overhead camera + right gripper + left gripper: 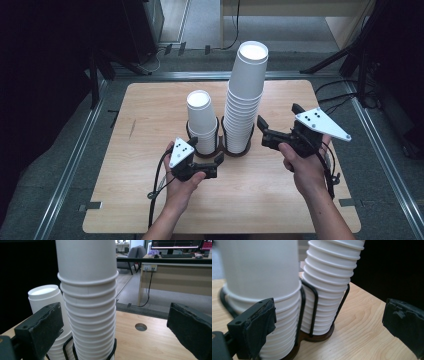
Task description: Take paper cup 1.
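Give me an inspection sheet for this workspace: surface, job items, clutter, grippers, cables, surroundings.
Surface: light wooden table, bare around the holder.
Job's things: tall cup stack and short cup stack, upside down in a dark wire holder.
Clutter: nothing seen.
Grippers: left gripper open, in front of the short stack; right gripper open, beside the tall stack, holding nothing.
Cables: one trails from each gripper; others lie on the floor.
Surroundings: grey floor, metal rails, desk with monitors beyond.

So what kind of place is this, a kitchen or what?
More likely an office or lab set up for recording than a kitchen: a small wooden table on grey floor, a desk with monitors and an office chair behind, and dark tripod legs standing around the table.
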Available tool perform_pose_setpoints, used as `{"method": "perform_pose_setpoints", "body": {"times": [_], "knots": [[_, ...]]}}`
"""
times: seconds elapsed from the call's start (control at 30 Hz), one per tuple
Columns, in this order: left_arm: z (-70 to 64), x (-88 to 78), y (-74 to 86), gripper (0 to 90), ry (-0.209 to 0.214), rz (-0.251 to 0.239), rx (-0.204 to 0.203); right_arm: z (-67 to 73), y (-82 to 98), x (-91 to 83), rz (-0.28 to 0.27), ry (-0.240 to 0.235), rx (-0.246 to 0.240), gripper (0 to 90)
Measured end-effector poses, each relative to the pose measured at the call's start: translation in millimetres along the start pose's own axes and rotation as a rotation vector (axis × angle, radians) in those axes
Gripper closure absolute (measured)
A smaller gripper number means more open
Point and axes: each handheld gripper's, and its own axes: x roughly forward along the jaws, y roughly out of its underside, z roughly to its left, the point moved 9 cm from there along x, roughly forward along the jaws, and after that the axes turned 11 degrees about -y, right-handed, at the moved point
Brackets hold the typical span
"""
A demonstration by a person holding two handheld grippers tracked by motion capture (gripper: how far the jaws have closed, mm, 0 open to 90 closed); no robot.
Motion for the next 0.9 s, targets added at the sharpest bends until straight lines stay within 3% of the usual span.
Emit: {"method": "perform_pose_setpoints", "body": {"times": [0.23,0.4,0.63,0.77,0.9], "knots": [[-15.2,17.4,-5.3,0.0,-0.024,0.0,0.038,9.3,-15.7,13.8,-0.017,-0.021,-0.008,0.1],[-23.5,32.7,-14.6,0.0,-0.053,-0.016,0.043,15.1,-24.8,33.1,-0.01,-0.017,-0.009,0.0],[-31.9,42.0,-22.2,1.0,-0.058,-0.034,0.04,18.7,-31.8,50.7,0.005,-0.021,0.008,0.0],[-35.0,49.2,-25.4,1.0,-0.08,-0.041,0.046,20.6,-36.2,60.9,0.012,-0.01,-0.007,0.0],[-33.5,56.5,-32.5,1.0,-0.116,-0.059,0.028,24.2,-41.3,72.5,0.016,0.009,-0.034,0.0]]}}
